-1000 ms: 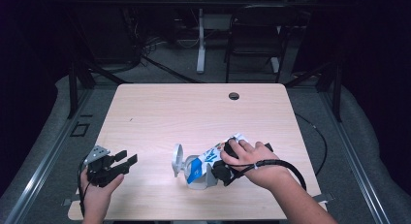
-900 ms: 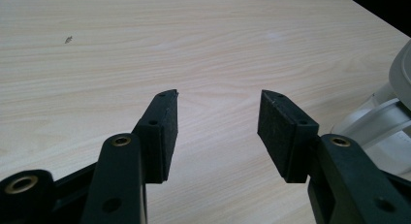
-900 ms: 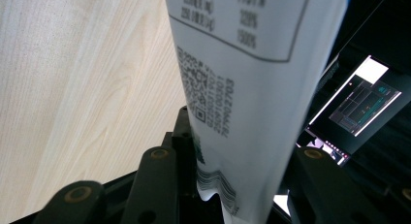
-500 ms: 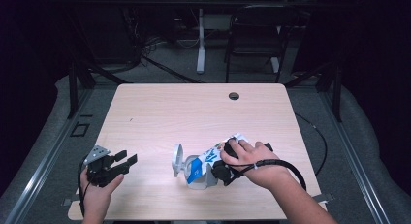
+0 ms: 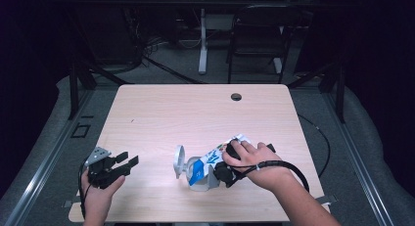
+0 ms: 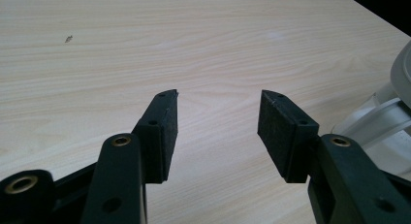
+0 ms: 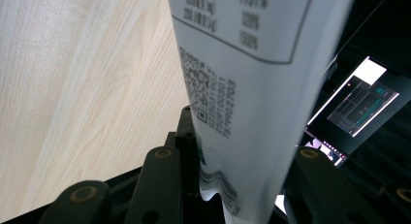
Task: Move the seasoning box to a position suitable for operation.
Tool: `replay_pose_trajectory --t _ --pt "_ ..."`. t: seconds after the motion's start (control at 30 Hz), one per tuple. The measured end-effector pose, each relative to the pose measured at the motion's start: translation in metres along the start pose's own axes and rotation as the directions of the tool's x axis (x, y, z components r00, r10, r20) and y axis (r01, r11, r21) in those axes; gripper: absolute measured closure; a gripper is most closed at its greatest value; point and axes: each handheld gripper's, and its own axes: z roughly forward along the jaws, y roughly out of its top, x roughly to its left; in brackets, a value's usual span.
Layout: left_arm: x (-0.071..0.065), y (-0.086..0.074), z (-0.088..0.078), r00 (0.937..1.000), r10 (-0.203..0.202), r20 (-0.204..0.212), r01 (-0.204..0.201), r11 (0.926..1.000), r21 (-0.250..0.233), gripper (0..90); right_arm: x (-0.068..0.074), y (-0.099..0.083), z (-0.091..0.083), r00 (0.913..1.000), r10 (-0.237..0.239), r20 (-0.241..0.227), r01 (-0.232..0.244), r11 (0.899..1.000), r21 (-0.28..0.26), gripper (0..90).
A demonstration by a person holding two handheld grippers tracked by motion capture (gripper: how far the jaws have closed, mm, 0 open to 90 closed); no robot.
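Observation:
A white and blue printed carton (image 5: 214, 157) lies tilted low over the table, its front end at a grey cup-like container (image 5: 199, 183) with a white ring (image 5: 179, 162) beside it. My right gripper (image 5: 224, 171), under the person's hand, is shut on the carton. In the right gripper view the carton (image 7: 252, 64), with a nutrition table and a QR code, runs up between the two jaws of the right gripper (image 7: 232, 141). My left gripper (image 5: 125, 163) stands open near the table's front left with nothing between its pads (image 6: 165, 132). A white rounded part (image 6: 387, 120) shows at that view's right edge.
The light wooden table (image 5: 195, 113) has a round cable hole (image 5: 236, 97) near its far edge. A black cable (image 5: 293, 169) loops from the right gripper over the person's wrist. Chairs and stands are in the dark behind the table.

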Motion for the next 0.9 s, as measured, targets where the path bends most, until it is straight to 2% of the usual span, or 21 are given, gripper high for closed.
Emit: replay_pose_trajectory --t 0.9 --pt "0.0 0.0 -0.0001 1.0 0.001 0.0 -0.001 1.0 -0.001 49.7 -0.0009 -0.001 -0.0014 0.9999 -0.01 0.0 0.01 1.0 -0.001 71.1"
